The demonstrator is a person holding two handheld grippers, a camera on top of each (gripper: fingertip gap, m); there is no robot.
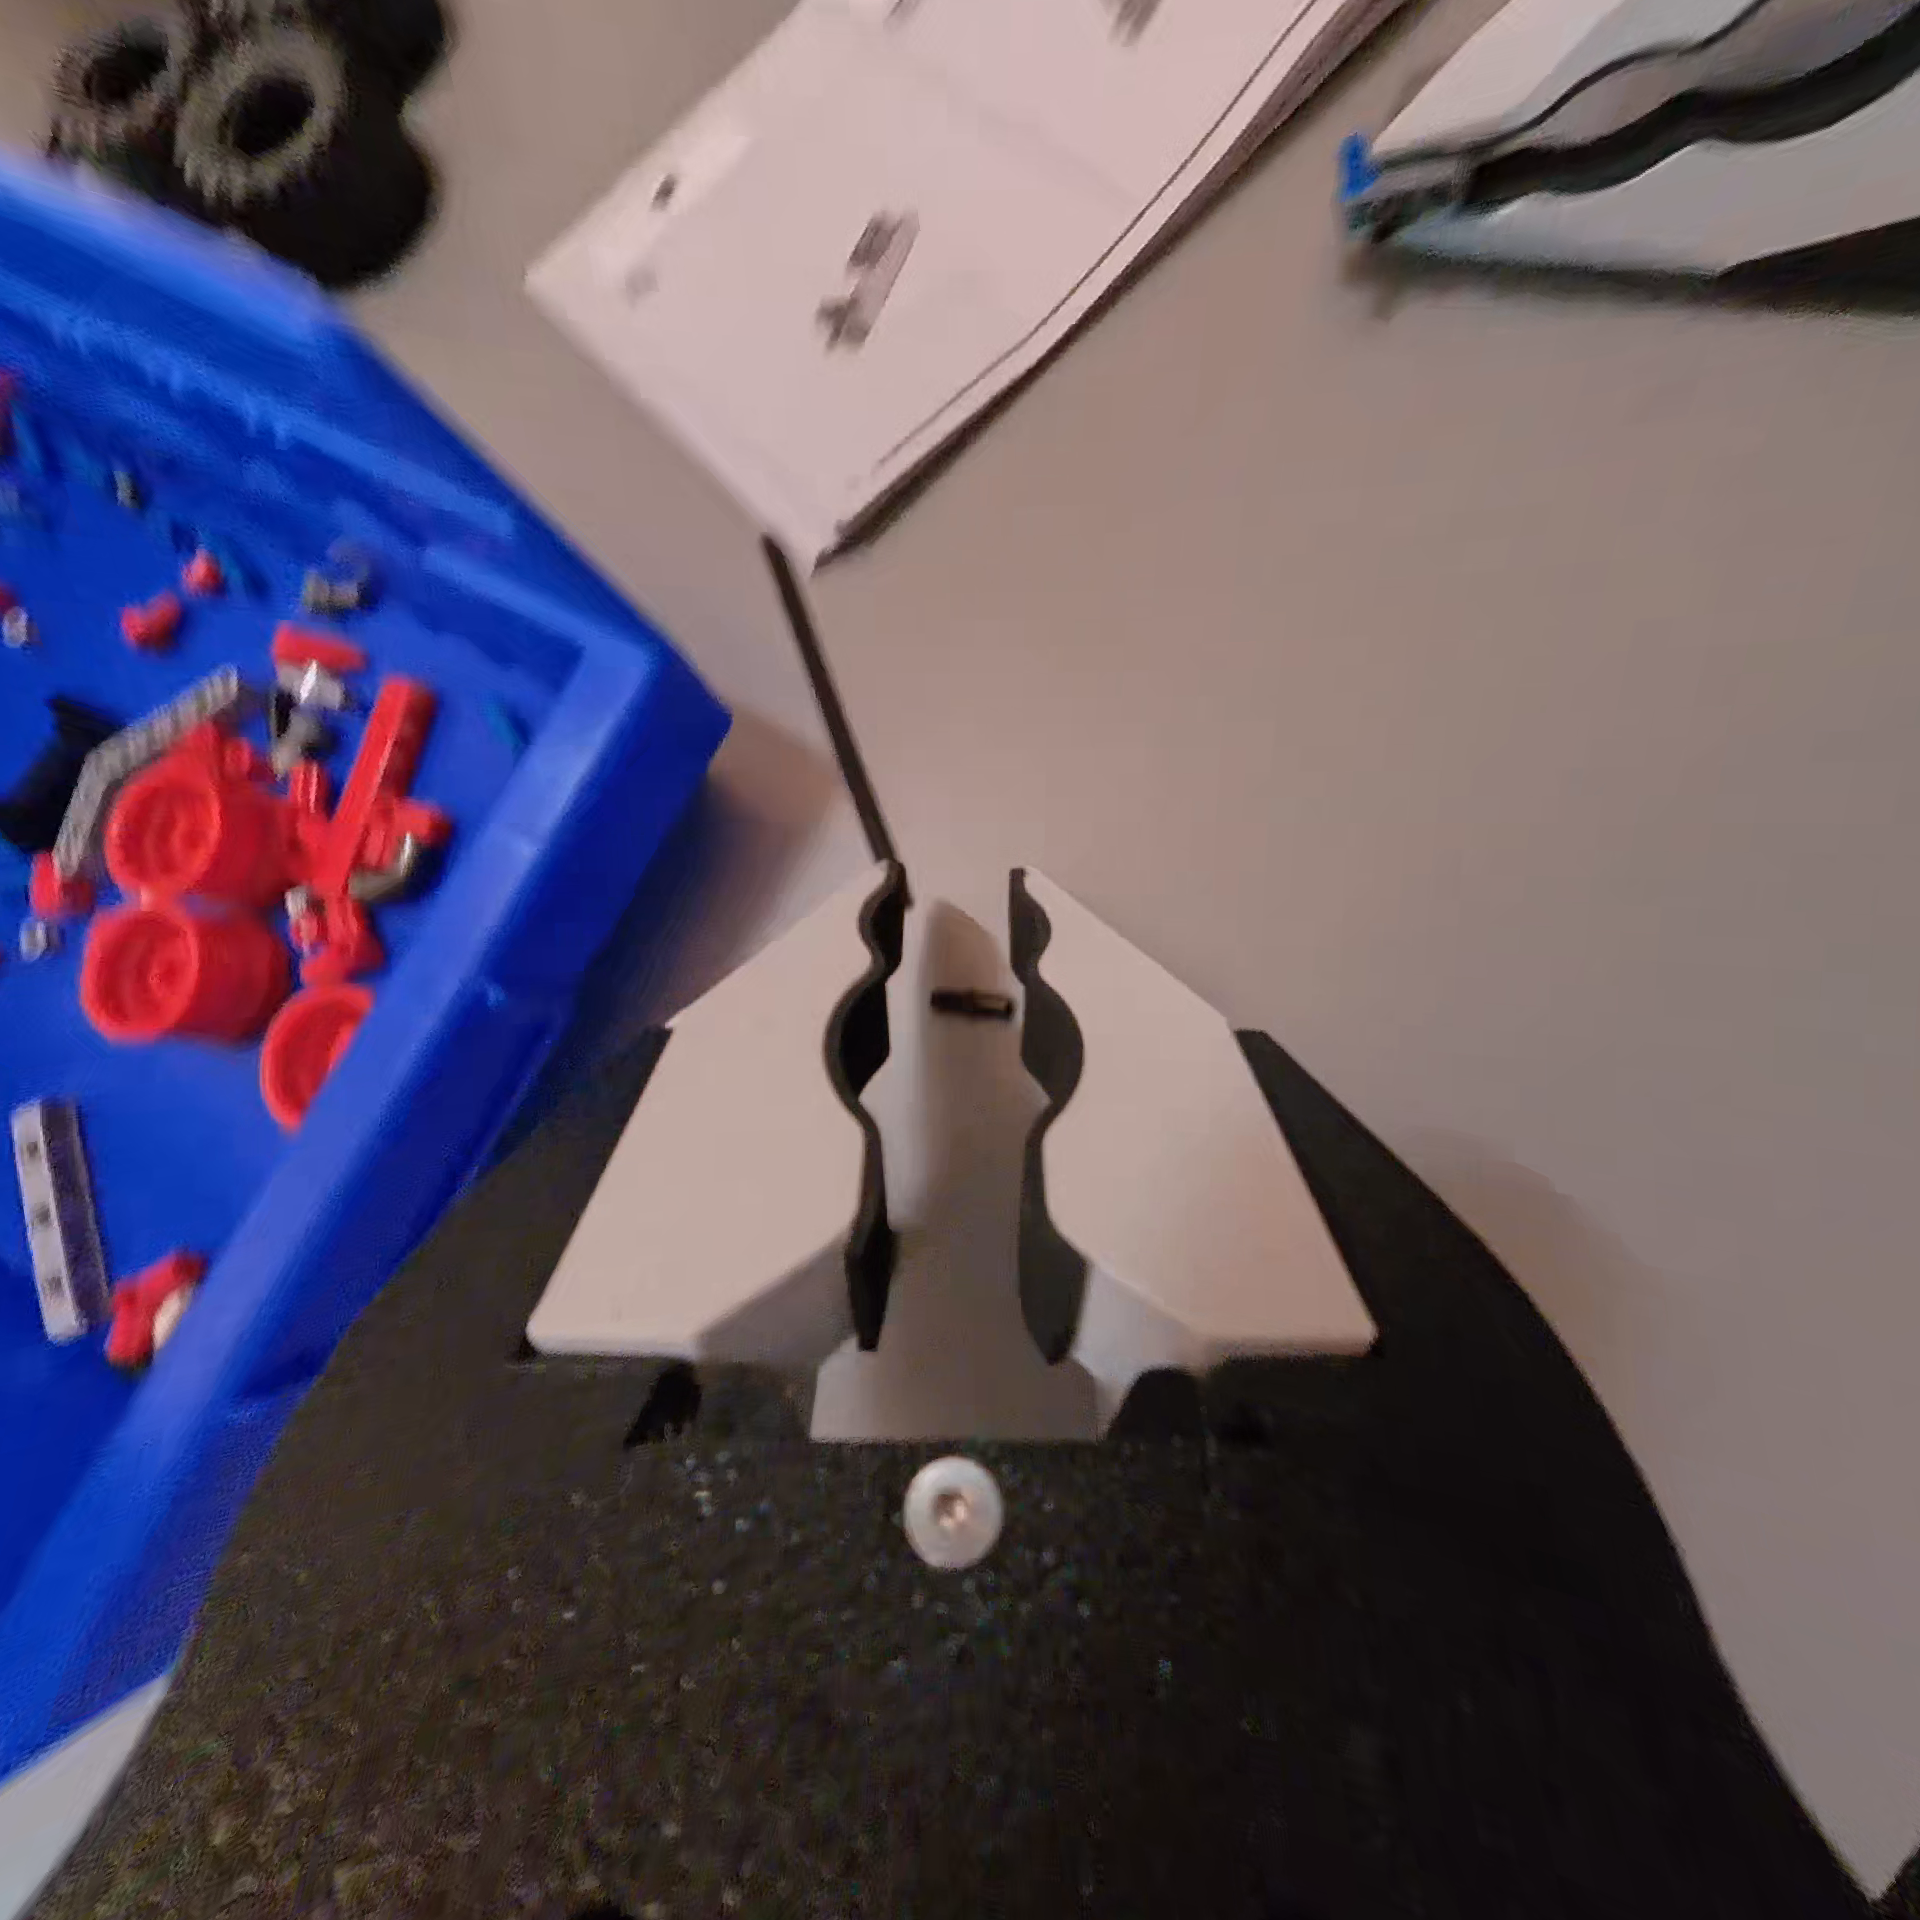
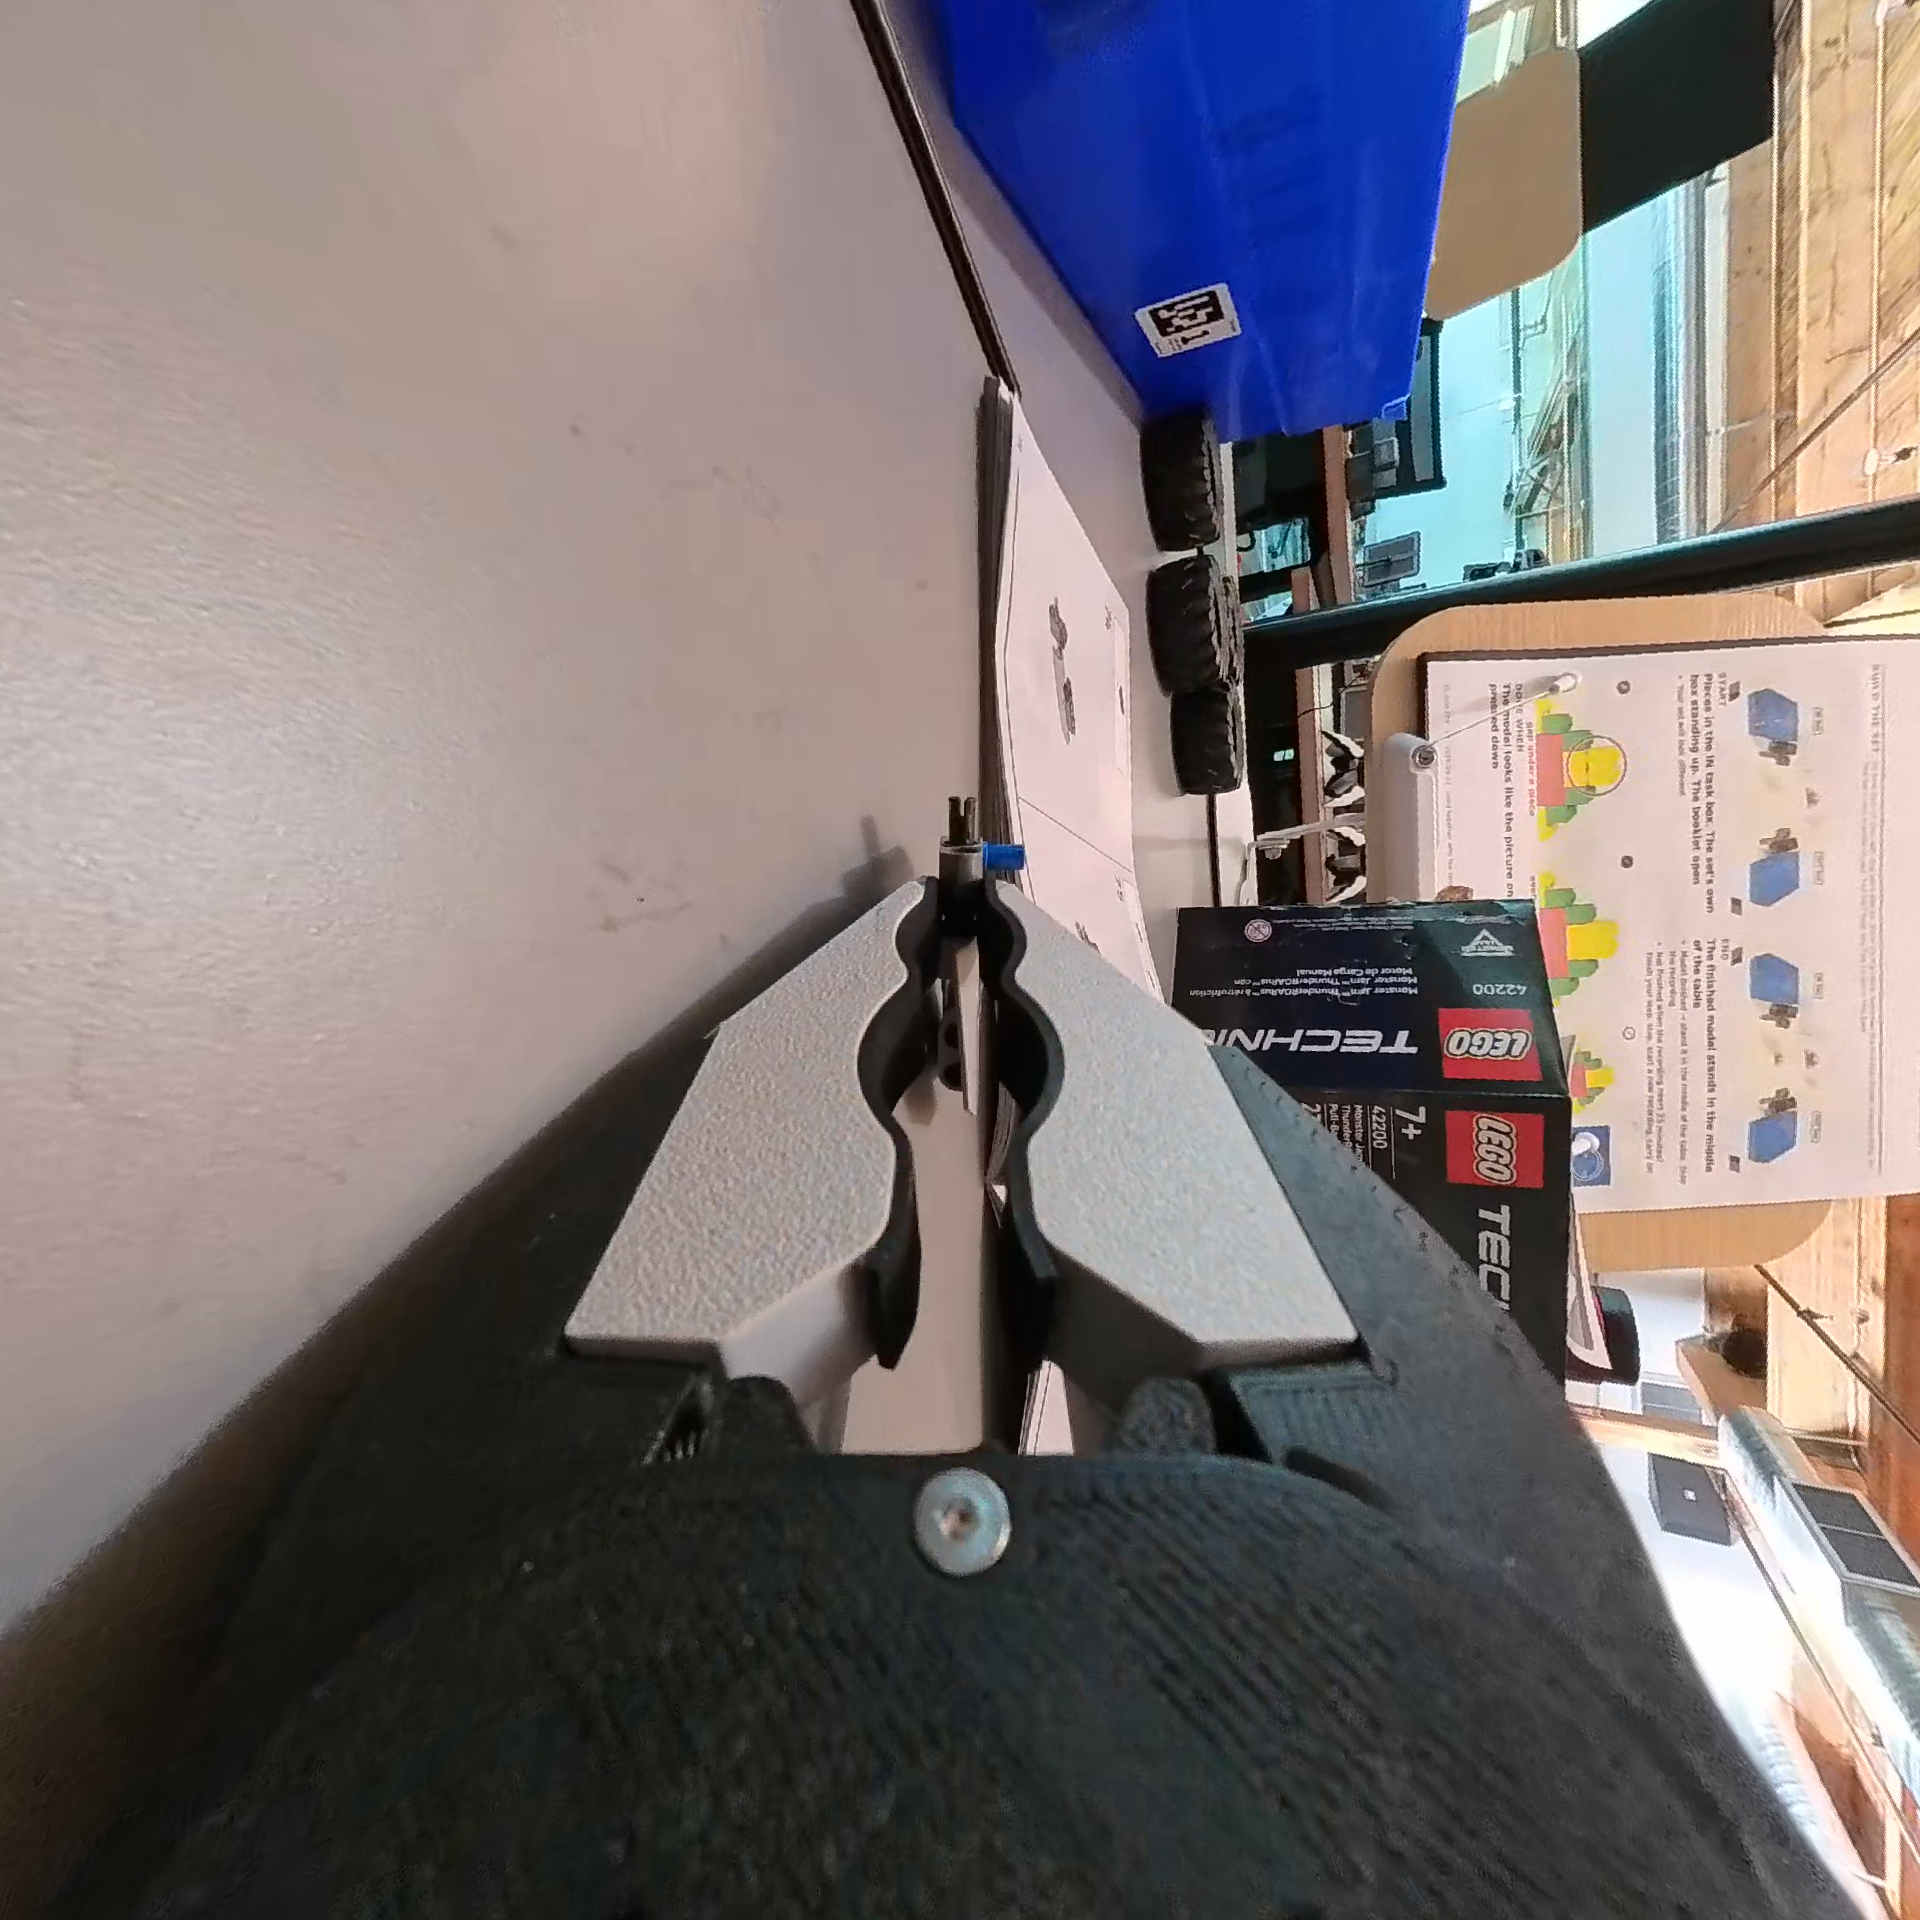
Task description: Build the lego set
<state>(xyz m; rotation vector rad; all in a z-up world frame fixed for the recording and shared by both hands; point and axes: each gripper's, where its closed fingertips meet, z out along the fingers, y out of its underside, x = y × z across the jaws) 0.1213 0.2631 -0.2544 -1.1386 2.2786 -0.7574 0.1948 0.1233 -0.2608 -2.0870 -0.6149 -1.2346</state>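
Note:
My left gripper (image 1: 956, 883) is open, low over the grey table (image 1: 1351, 727). A small black pin (image 1: 971, 1003) shows between its fingers, apparently lying on the table. My right gripper (image 2: 961, 899) is turned on its side and shut on a small lego assembly (image 2: 962, 860), a grey piece with a black pin and a blue pin (image 2: 1003, 857) sticking out past the tips. The right gripper also shows far off at the top right of the left wrist view (image 1: 1382, 197). A blue bin (image 1: 582, 748) at the left holds red wheel hubs (image 1: 177, 977) and several loose parts.
The open instruction booklet (image 1: 935, 208) lies ahead, with black tyres (image 1: 249, 114) beyond the bin. In the right wrist view the booklet (image 2: 1070, 665), tyres (image 2: 1195, 623), blue bin (image 2: 1247, 187), dark lego box (image 2: 1455, 1039) and an instruction board (image 2: 1714, 935) stand behind. The grippers' ends are close to 15 cm from one another.

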